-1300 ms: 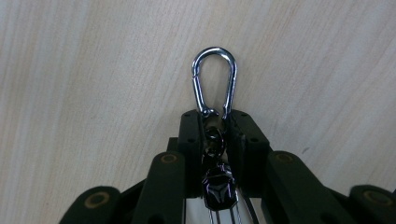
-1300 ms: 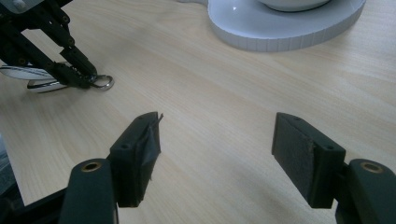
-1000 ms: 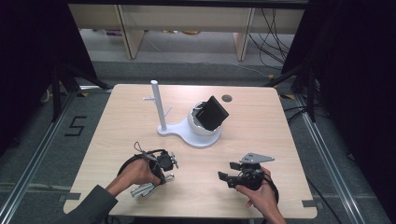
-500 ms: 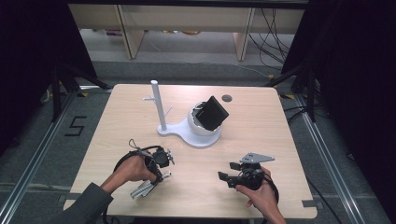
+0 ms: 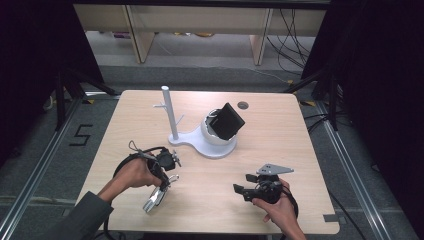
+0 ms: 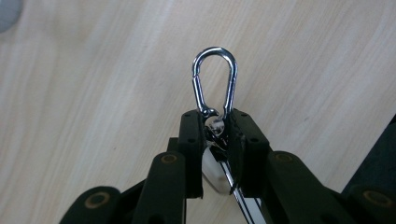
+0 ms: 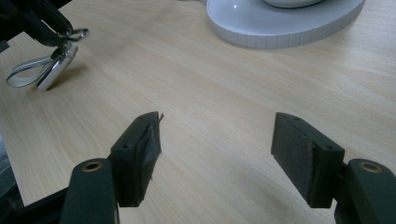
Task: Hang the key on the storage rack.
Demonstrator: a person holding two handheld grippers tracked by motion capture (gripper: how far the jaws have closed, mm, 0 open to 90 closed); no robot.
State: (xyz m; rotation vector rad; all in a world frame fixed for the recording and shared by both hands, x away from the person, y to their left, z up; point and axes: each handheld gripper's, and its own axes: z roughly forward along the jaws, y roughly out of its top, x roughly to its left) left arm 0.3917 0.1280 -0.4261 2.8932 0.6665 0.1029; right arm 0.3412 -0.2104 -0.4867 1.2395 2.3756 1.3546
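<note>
Clamping my left gripper [image 6: 217,135] on the carabiner keyring [image 6: 215,79], I should lift gently toward the white stand [image 5: 172,112]. My right gripper [image 7: 215,154] fingers stand apart above the desk [image 7: 210,88].

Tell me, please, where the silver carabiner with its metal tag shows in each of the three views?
High view: the carabiner hangs lower left, from the left claw.
Left gripper view: centre, its loop sticking out above the closed jaws.
Right gripper view: top left corner, with the tag dangling above the table.
Shared landmark: the white stand base, also at the right gripper view's top.
</note>
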